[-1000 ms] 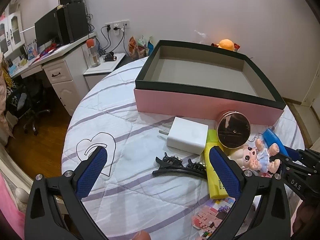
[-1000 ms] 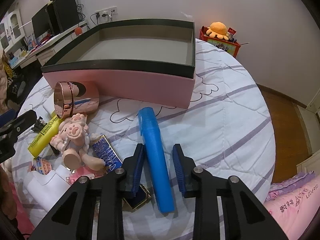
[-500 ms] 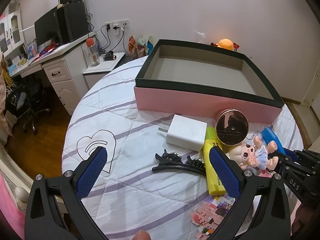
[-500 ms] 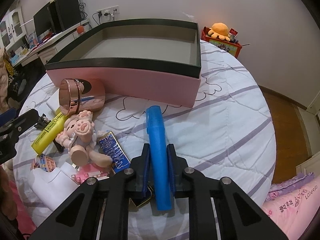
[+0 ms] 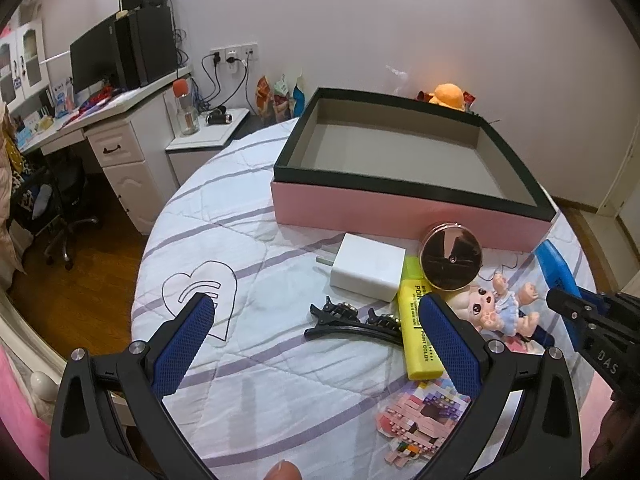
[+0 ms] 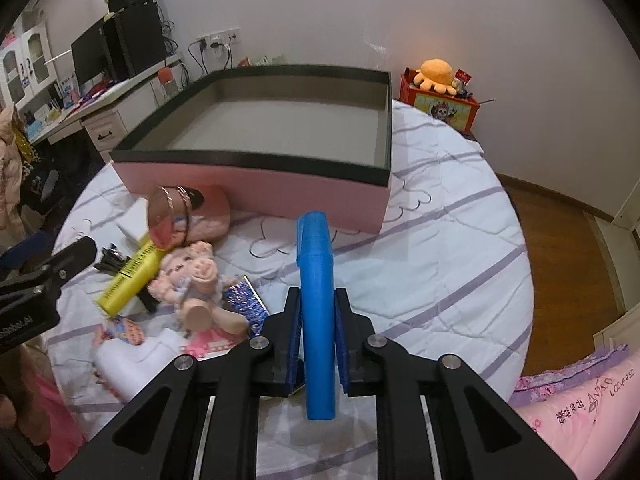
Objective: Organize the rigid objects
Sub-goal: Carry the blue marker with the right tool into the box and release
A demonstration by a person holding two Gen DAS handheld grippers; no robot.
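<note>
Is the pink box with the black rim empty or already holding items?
Empty: the pink box shows only bare grey floor inside in both views.

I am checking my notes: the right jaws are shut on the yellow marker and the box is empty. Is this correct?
Not quite. The right wrist view shows the right gripper shut on the blue case, not the marker, which lies on the bed. The box is empty.
</note>
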